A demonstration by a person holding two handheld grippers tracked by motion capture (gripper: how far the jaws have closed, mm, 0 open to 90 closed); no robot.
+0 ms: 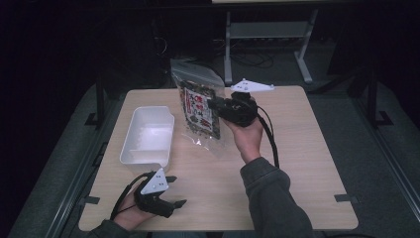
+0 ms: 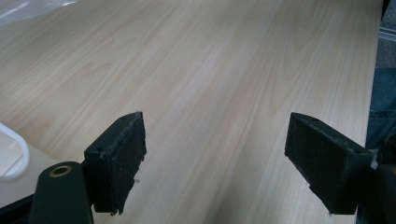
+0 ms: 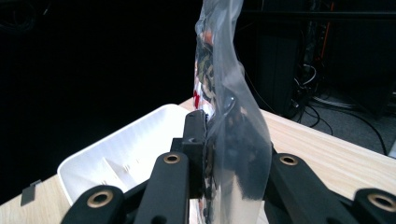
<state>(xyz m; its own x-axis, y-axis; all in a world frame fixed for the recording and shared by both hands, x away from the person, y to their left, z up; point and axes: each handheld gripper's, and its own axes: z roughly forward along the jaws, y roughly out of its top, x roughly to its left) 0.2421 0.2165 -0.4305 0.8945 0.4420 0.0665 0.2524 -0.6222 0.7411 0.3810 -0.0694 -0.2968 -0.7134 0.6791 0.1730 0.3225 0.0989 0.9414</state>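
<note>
Bag (image 1: 200, 101): clear pouch with printed label, held upright above the table (image 1: 307, 163), just right of the bin (image 1: 146, 136), seemingly so it can go in.
Right gripper (image 1: 214, 104): jaws clamped on the bag's side, keeping it vertical.
Left gripper (image 1: 174, 191): jaws spread, empty, low by the table's near edge, out of the way.
Bin: white, empty, open.

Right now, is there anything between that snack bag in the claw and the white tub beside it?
Nothing visible. The right claw holds the snack bag upright above the table, just right of the white tub; bare wood lies between them, and the tub looks empty.
</note>
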